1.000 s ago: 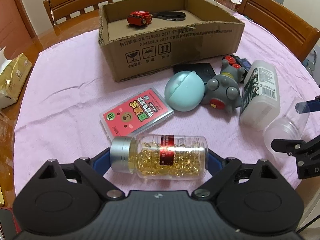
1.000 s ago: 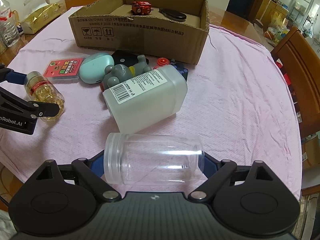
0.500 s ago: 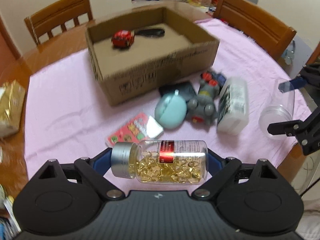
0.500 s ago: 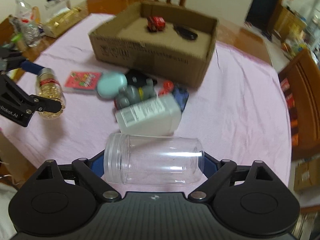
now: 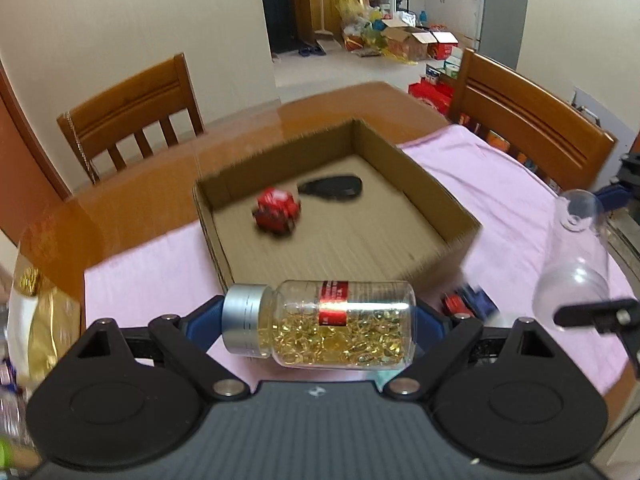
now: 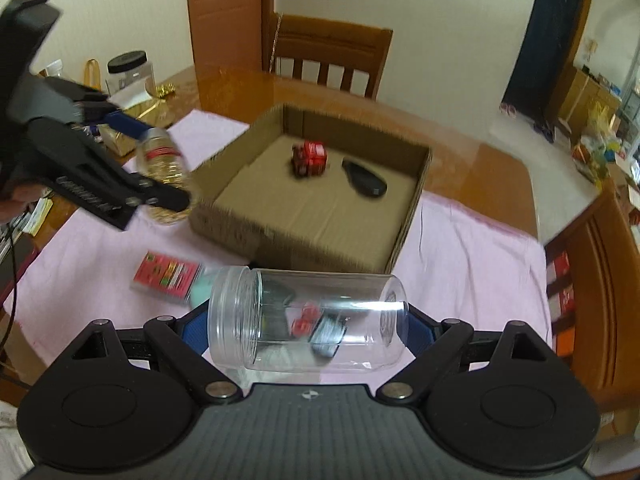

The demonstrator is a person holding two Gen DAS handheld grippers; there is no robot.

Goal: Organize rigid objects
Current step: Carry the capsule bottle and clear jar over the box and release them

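Both grippers have come up off the pink cloth since a second ago, each with its load, and the cardboard box (image 5: 340, 216) now sits lower and nearer in both views. I have the left gripper (image 5: 320, 322) clenched on the capsule bottle (image 5: 320, 324), pads on its silver cap and its base, so the bottle's long axis runs crosswise between the fingers. I hold the right gripper (image 6: 308, 320) the same way on the empty clear jar (image 6: 308, 320), mouth toward its left finger, base toward its right.

What matters next is that the box lies straight ahead of and below both tools, its open top facing up. From the left gripper the near wall is just beyond the bottle; from the right gripper the near wall looks slightly farther, so I judge the left hand closer. Inside, a red toy car (image 5: 277, 214) and a black case (image 5: 332, 188) sit toward the far side, leaving the near floor free.
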